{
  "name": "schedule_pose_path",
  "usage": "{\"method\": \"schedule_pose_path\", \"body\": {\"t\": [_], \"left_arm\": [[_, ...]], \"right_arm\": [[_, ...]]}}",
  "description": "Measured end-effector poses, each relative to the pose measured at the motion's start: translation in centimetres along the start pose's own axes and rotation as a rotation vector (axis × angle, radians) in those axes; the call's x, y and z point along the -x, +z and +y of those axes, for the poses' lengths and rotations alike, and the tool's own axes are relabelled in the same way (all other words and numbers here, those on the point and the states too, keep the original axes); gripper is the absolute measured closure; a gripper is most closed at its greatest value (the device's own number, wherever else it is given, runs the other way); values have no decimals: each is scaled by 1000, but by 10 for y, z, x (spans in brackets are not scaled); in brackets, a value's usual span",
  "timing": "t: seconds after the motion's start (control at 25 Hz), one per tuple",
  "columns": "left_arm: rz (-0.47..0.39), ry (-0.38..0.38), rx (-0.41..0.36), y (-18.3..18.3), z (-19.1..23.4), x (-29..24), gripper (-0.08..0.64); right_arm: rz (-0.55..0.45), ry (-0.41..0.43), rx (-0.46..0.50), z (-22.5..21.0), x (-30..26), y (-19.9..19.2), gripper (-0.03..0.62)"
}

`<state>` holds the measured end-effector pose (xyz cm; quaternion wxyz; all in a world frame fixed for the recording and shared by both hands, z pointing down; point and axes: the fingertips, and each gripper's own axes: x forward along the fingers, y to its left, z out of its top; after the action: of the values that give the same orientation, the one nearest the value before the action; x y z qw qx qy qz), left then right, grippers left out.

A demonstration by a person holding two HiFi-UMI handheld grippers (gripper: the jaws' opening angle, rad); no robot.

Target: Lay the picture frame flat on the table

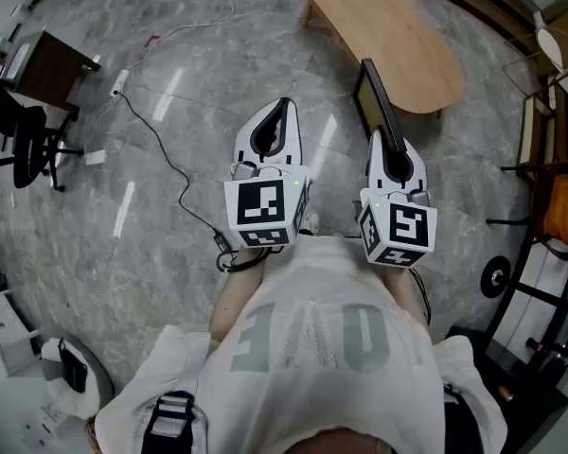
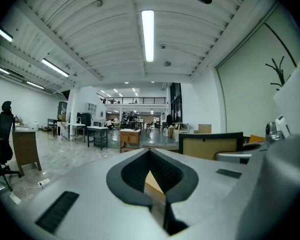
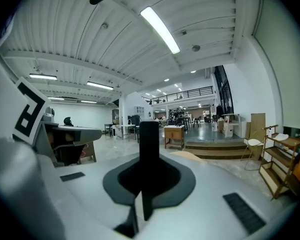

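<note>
Est. progress approx. halfway: right gripper [image 1: 384, 138], jaws clamped on picture frame [image 1: 377, 97], holds it on edge in the air, not yet over table [image 1: 398, 36]; left gripper [image 1: 282, 104] jaws together, empty; remaining: reach table, lay frame flat.

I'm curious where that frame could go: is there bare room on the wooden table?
Yes. The wooden table looks bare throughout, from its rounded end by the picture frame to its far end. Crowded: around the wooden rack at right.

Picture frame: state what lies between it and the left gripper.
Nothing: the head view shows only bare floor between the left gripper and the picture frame, which the right gripper clamps.
</note>
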<state>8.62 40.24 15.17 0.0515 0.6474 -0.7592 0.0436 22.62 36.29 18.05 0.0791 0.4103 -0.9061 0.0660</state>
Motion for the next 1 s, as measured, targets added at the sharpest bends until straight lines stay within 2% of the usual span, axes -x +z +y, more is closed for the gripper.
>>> {"method": "schedule_pose_path", "body": {"t": [0.24,0.44,0.76,1.0], "left_arm": [[-1,2,32,-2,28,-5,551],[-7,36,73,-7,52,-9,551],[-20,121,56,-1,73,-27,551],[-71,96,25,14,66,-39,551]], "right_arm": [[-17,-21,-5,8,-6,0,575],[-14,-20,0,10,-9,-6,575],[-37,-9,-19,-3,-33,3,575],[-99,24,3,0,-60,21,575]]}}
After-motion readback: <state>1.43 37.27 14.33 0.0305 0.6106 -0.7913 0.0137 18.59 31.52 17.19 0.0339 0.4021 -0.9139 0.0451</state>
